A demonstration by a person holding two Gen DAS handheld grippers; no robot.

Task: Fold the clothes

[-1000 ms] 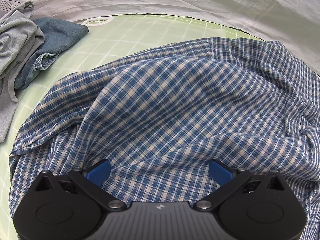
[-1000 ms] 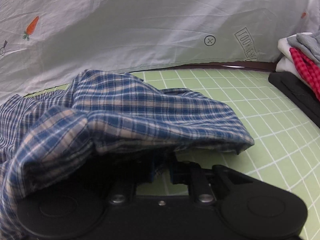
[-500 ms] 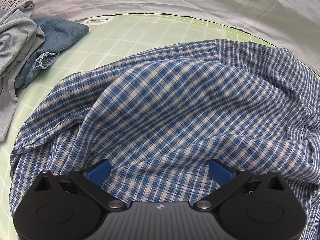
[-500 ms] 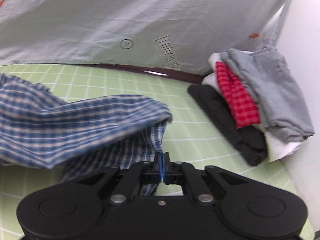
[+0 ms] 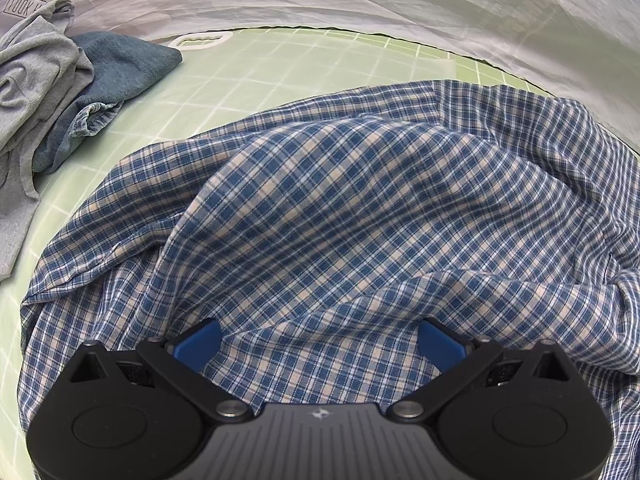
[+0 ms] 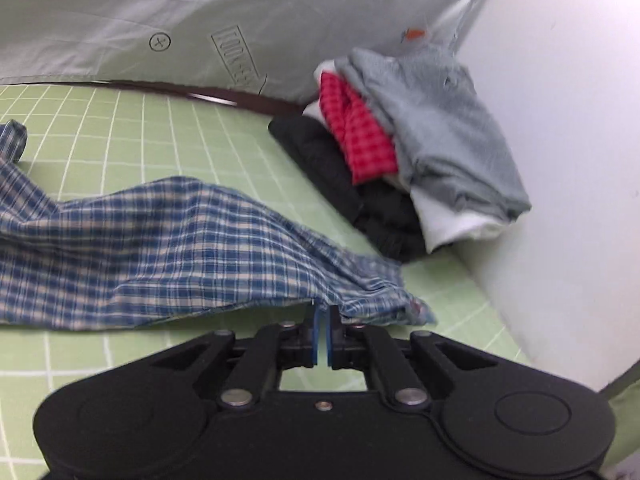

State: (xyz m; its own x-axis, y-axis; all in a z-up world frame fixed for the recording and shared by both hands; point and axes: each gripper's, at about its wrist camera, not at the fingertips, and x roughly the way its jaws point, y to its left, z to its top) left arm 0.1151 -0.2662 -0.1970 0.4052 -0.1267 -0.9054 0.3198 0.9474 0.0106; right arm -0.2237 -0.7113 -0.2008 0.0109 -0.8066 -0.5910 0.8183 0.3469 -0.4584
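While the blue-and-cream plaid cotton shirt [image 5: 340,220] sprawls rumpled across the green gridded worktop [image 5: 280,64], the right gripper [image 6: 321,334] has its fingers clamped on the shirt's edge, stretching it toward a folded clothes stack [image 6: 400,160]. Over the shirt's middle, the left gripper [image 5: 320,344] hovers, fingers wide apart, gripping nothing.

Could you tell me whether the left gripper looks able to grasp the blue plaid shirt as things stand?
Probably yes: the left gripper is open, its blue pads spread right over the plaid shirt, with nothing between them and the cloth. The right gripper already pinches the shirt's far edge.
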